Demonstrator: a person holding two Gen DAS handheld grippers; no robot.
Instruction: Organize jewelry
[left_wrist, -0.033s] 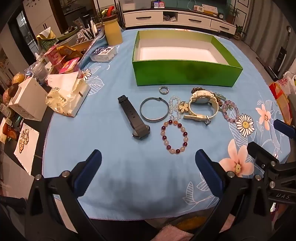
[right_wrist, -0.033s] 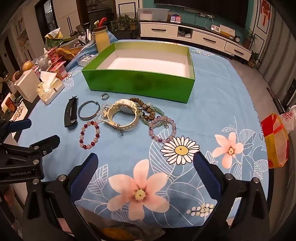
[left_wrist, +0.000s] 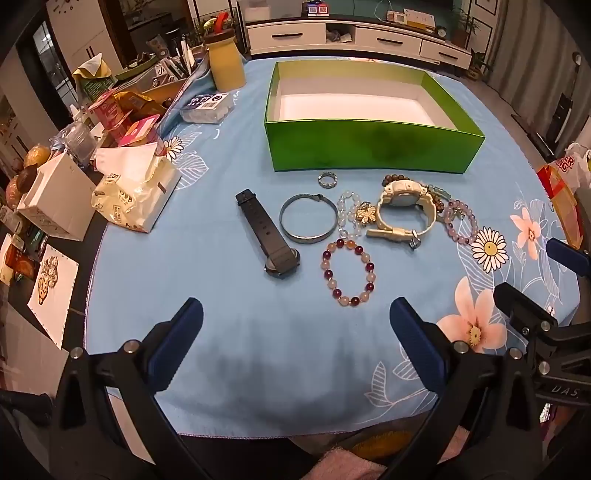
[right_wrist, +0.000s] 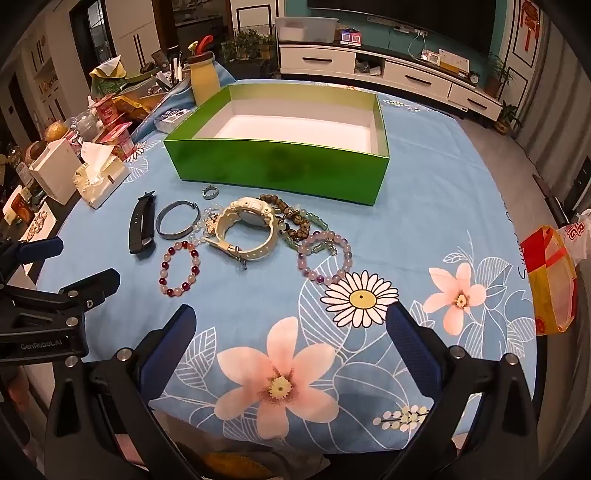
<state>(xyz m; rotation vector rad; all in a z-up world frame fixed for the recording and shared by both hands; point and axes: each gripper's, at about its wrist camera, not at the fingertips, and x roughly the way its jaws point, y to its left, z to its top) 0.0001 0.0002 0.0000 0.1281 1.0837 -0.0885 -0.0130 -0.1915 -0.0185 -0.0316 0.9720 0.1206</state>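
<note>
Nothing's really changed from the earlier frames on our end: same layout, nothing picked up, both tools hanging low at the near edge of the blue floral tablecloth (left_wrist: 229, 332). Going left to right: off the cloth's left side there's a white carton (left_wrist: 55, 201), then a tissue pack (left_wrist: 136, 195) sitting on the cloth's corner. Our left gripper (left_wrist: 295, 325) has its jaws spread wide with nothing between them, hovering just short of the jewelry row. That row starts with the black watch (left_wrist: 267, 236) lying strap-out, then the metal bangle (left_wrist: 308, 219) just beside it, with a small ring (left_wrist: 328, 180) above it, close to the front wall of the green box (left_wrist: 373, 149). Next comes a clear bead bracelet with a flower charm (left_wrist: 354, 216), and below it, apart from the rest, the red-and-pale bead bracelet (left_wrist: 349, 273). The white watch (left_wrist: 404, 210) is touching the charm piece and partly lies over a brown bead bracelet (right_wrist: 291, 216), and the purple bead bracelet (left_wrist: 461, 221) ends the row. The box sits open behind all of it, white floor showing, no jewelry inside. Our right gripper (right_wrist: 291, 332) is also spread wide and holding nothing, over the big pink flower print, nearer than the purple beads. Far right there's a red-and-yellow bag (right_wrist: 550, 280) off the table edge.
</note>
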